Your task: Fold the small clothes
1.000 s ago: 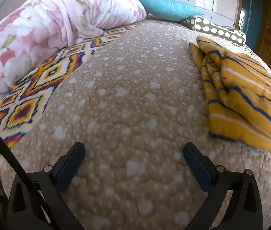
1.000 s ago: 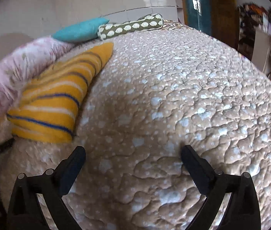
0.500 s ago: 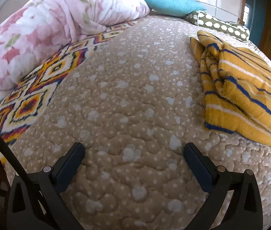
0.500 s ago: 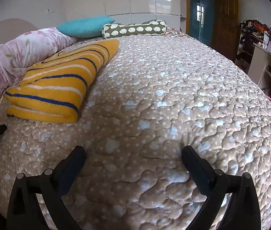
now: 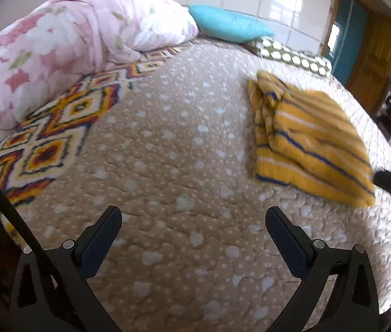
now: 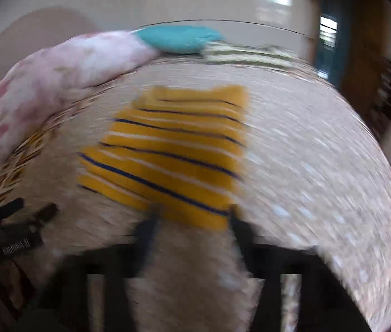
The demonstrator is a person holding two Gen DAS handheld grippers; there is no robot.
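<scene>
A bed point(image 5: 184, 149) fills both views, covered by a quilted beige bedspread dotted with white spots, its stitching raised in soft puffy cells. Along the far left lies a rolled pink floral duvet point(image 5: 65, 52), and beneath its edge a strip of blanket with orange, white and dark diamond patterns point(image 5: 57, 130). At the head sit a plain turquoise pillow point(image 5: 228, 23) and a long olive bolster with white dots point(image 5: 292, 56), backed by glossy white wall panels; a teal door and a brown wooden one point(image 5: 372, 55) stand to the right. The folded yellow garment point(image 5: 306, 138), a fuzzy knit with thin blue and white stripes, rests on the bedspread right of centre in the left wrist view, roughly rectangular, its long axis running from the head of the bed toward the near right edge, with bunched folds along its left side. The left tongs point(image 5: 192, 229) hang spread wide above bare bedspread, holding nothing. The right wrist view is heavily blurred: the right tongs point(image 6: 192, 221) appear spread, their tips at the garment's point(image 6: 173, 152) near edge; contact cannot be judged.
</scene>
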